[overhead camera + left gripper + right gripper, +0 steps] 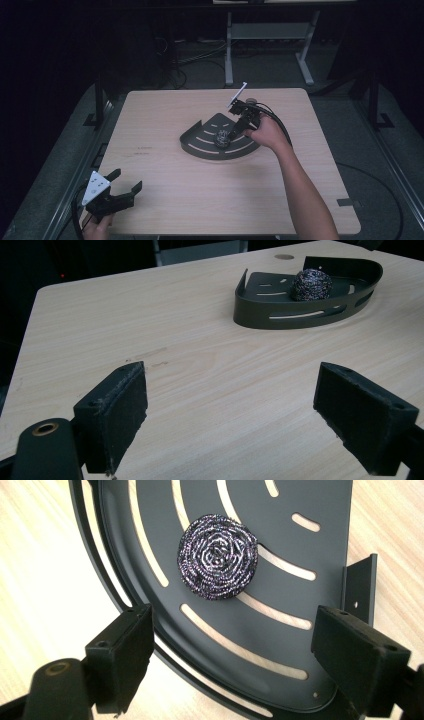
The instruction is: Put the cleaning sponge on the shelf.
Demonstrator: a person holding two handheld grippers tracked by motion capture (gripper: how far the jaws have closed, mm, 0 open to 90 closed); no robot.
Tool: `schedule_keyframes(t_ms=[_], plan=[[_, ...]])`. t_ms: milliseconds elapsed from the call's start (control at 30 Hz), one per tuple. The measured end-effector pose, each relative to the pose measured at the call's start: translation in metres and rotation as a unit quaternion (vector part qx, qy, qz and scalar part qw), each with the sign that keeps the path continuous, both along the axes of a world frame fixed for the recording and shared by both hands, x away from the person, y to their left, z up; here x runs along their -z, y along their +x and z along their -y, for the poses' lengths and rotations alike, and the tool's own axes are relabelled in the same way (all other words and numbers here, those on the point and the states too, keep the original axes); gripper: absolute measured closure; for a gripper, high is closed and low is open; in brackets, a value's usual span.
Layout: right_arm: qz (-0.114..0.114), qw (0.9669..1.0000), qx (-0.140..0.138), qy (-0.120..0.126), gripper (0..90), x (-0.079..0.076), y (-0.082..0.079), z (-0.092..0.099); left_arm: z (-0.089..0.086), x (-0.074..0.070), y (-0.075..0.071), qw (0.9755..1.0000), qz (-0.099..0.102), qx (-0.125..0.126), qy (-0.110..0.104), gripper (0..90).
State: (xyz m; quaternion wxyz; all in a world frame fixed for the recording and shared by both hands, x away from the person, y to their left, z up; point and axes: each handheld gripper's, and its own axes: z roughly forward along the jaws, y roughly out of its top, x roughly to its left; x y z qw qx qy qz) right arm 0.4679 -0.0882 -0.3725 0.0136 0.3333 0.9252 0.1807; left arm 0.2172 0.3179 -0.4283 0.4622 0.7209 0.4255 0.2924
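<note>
Black padded jaws of the right hand-held gripper (235,645) stand wide apart at the bottom of the right gripper view, released, with nothing between the pads. Just beyond them lies the round, dark steel-wool scouring ball (218,556), a tight coil of glinting metallic strands with purple and silver flecks, flat-topped like a rosette. It rests loose on the floor of the dark grey quarter-round metal tray (320,500), clear of both pads. Long curved slots cut through the tray's floor show pale wood beneath; a low upright wall runs along its curved edge and a short upright tab stands at its straight side, close by one pad. In the high view the right hand-held gripper (226,137) points down over the tray (192,137), which sits past the middle of the light wooden bench (165,200). Well apart, at the near left corner, the left hand-held gripper (125,181) also gapes, holding nothing, above bare wood.
</note>
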Motion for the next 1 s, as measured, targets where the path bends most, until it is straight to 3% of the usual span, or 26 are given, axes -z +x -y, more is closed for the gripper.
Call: schedule_keyframes(t_ms=[500,1000], plan=[[0.005,0.9996,0.013,0.023,16.8,-0.003,-0.010,0.022,0.002,0.000,0.000,1.0000,-0.002,0.004,0.002,13.3],[0.008,0.9996,0.023,0.015,16.5,-0.004,-0.023,0.043,0.004,0.001,0.001,1.0000,-0.002,0.005,0.003,13.2]])
